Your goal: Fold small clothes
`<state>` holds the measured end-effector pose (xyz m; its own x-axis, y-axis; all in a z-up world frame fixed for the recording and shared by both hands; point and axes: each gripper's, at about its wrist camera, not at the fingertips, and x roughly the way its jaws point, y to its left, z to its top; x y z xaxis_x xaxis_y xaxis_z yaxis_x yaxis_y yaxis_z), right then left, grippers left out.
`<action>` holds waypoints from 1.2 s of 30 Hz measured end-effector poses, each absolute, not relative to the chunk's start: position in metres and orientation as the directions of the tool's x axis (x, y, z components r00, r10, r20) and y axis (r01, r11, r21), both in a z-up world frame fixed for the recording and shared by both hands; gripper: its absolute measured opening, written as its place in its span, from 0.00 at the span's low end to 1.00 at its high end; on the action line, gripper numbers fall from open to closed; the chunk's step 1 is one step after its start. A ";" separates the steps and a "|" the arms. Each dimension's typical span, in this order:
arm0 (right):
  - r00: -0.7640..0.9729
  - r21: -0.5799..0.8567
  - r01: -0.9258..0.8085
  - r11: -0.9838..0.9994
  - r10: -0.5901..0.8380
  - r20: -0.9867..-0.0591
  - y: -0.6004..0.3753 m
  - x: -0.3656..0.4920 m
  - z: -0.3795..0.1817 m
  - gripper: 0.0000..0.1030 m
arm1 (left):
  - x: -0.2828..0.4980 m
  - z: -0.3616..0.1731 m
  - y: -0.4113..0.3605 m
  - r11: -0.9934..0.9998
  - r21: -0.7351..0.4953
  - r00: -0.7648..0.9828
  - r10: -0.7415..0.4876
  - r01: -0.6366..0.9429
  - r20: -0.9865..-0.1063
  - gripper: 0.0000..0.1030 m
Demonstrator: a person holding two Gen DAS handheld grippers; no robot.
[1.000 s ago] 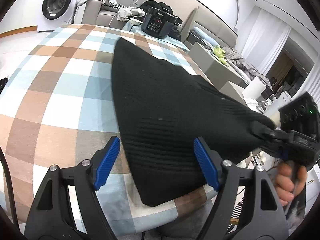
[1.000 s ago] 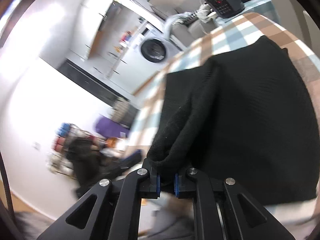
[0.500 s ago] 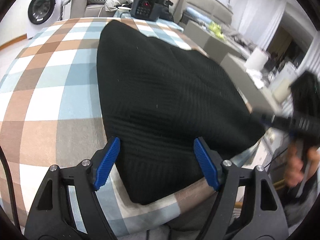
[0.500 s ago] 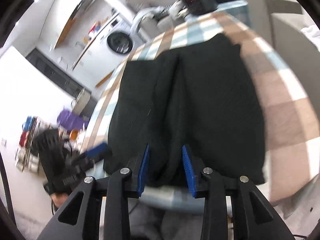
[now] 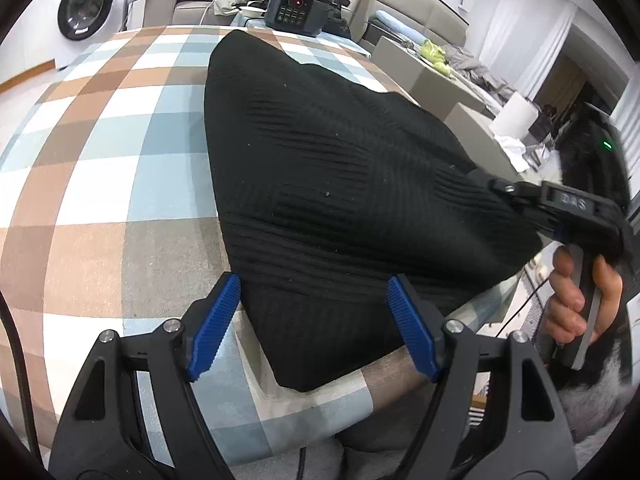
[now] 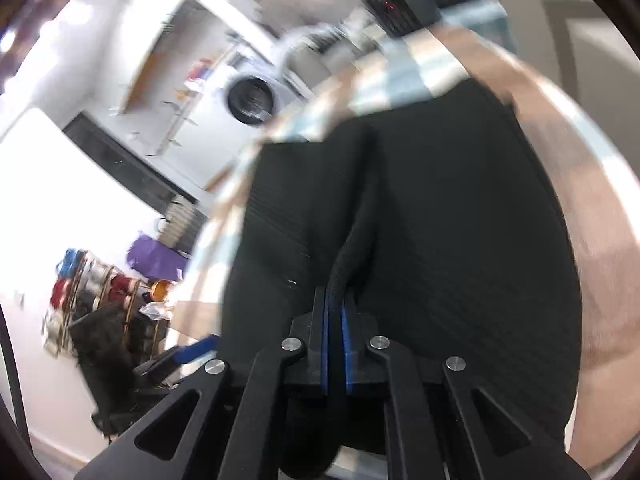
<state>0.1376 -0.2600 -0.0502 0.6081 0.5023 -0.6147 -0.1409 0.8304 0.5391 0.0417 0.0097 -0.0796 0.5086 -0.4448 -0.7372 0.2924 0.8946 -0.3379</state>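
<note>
Two grippers: right gripper (image 6: 335, 320) pinched tight on black knit garment (image 5: 340, 184) at its 3 o'clock corner; left gripper (image 5: 310, 320) wide open, holding nothing, straddling 6 o'clock hem on checked tablecloth (image 5: 100, 152). Clamp left before lifting, keep tension even.

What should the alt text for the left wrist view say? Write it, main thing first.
A black knit garment lies on a checked tablecloth, its near edge between the open blue-padded fingers of the left gripper. At right, the hand-held right gripper pinches the garment's edge; a black cooker sits beyond.
</note>
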 end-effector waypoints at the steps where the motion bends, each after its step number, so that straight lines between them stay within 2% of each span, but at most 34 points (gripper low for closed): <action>1: 0.615 0.493 -0.122 0.861 0.456 -0.644 -0.259 0.137 -0.050 0.05 | 0.042 -0.079 0.011 0.892 -0.346 0.510 -0.450 0.290 -0.733 0.72; 4: 0.550 0.404 -0.042 0.914 0.358 -0.754 -0.262 0.144 -0.068 0.05 | 0.044 -0.077 0.014 0.891 -0.355 0.514 -0.454 0.284 -0.728 0.72; 5: 0.539 0.412 -0.037 0.910 0.365 -0.759 -0.265 0.145 -0.070 0.05 | 0.045 -0.076 0.014 0.890 -0.355 0.514 -0.455 0.286 -0.727 0.72; 8: 0.563 0.431 -0.062 0.900 0.388 -0.730 -0.269 0.144 -0.060 0.13 | 0.046 -0.072 0.018 0.885 -0.363 0.520 -0.466 0.292 -0.715 0.72; 9: 0.576 0.422 -0.074 0.903 0.384 -0.721 -0.270 0.145 -0.055 0.19 | 0.046 -0.069 0.021 0.880 -0.373 0.525 -0.474 0.294 -0.707 0.72; 14: 0.554 0.461 -0.152 0.874 0.462 -0.693 -0.269 0.188 -0.033 0.26 | 0.047 -0.061 0.029 0.883 -0.378 0.554 -0.469 0.277 -0.689 0.72; 16: 0.521 0.466 -0.189 0.864 0.490 -0.699 -0.261 0.215 -0.032 0.38 | 0.047 -0.059 0.034 0.886 -0.380 0.559 -0.463 0.267 -0.687 0.72; 20: 0.425 0.487 -0.225 0.844 0.535 -0.730 -0.239 0.269 -0.043 0.39 | 0.045 -0.058 0.044 0.899 -0.369 0.576 -0.435 0.235 -0.692 0.72; 24: 0.371 0.455 -0.192 0.870 0.493 -0.787 -0.228 0.307 -0.068 0.39 | 0.045 -0.062 0.057 0.914 -0.362 0.587 -0.398 0.185 -0.705 0.72; 26: 0.367 0.474 -0.203 0.857 0.515 -0.774 -0.228 0.313 -0.070 0.39 | 0.046 -0.064 0.062 0.919 -0.360 0.589 -0.383 0.162 -0.712 0.72; 27: 0.378 0.474 -0.208 0.856 0.517 -0.768 -0.228 0.314 -0.070 0.39 | 0.047 -0.064 0.064 0.918 -0.364 0.590 -0.382 0.155 -0.711 0.72; 29: 0.405 0.458 -0.245 0.854 0.520 -0.752 -0.224 0.312 -0.065 0.29 | 0.049 -0.065 0.066 0.920 -0.366 0.594 -0.374 0.140 -0.713 0.72; 30: 0.416 0.441 -0.266 0.857 0.515 -0.750 -0.221 0.311 -0.062 0.13 | 0.052 -0.066 0.067 0.922 -0.366 0.596 -0.367 0.129 -0.714 0.72; 31: 0.435 0.418 -0.292 0.860 0.509 -0.743 -0.218 0.310 -0.055 0.05 | 0.055 -0.066 0.068 0.922 -0.366 0.598 -0.364 0.124 -0.714 0.72; 33: 0.502 0.356 -0.350 0.867 0.494 -0.710 -0.213 0.301 -0.035 0.05 | 0.060 -0.064 0.067 0.924 -0.366 0.600 -0.357 0.114 -0.715 0.73; 36: 0.576 0.276 -0.343 0.898 0.433 -0.693 -0.218 0.298 -0.015 0.04 | 0.069 -0.061 0.064 0.930 -0.353 0.608 -0.341 0.105 -0.718 0.81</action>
